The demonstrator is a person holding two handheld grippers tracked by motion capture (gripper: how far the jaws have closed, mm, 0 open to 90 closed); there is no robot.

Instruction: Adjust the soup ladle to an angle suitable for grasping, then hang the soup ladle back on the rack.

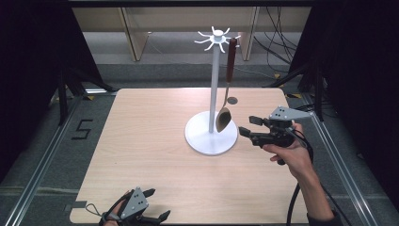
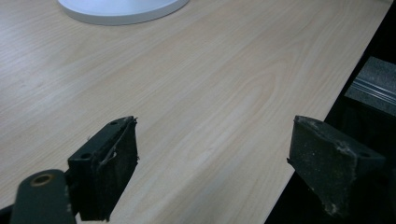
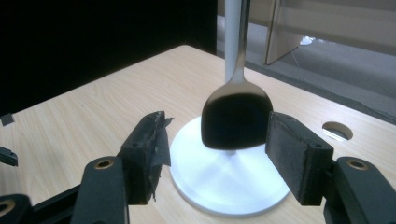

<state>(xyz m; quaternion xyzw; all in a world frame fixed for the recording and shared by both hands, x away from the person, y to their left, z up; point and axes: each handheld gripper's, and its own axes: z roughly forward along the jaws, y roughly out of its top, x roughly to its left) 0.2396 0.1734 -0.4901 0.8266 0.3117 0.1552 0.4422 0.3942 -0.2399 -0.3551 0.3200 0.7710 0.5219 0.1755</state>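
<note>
A pale wooden desk (image 1: 141, 155) carries a white stand (image 1: 214, 94) — a round base, a tall thin post and a crown of small hooks — set near the middle, a little toward the desk's right edge. A long spoon (image 1: 227, 89) hangs from one hook by its dark reddish-brown handle, bowl down, the bowl just above the base and close beside the post.

The right gripper (image 1: 249, 127), held in a hand (image 1: 291, 153) that comes in from the desk's near right corner, points at the bowl with its jaws spread and nothing between them. In the right gripper view the dark bowl hangs just beyond the open jaws, apparently not yet touched.

The left gripper (image 1: 153, 207) rests at the near edge toward the left corner, jaws wide apart and empty, well away from the stand.

The spoon looks light and rigid, with a smooth metal neck and bowl that would likely slip in the pads and swing freely if nudged. The thicker handle, or the narrow neck just above the bowl, seems the surest place to grip.
</note>
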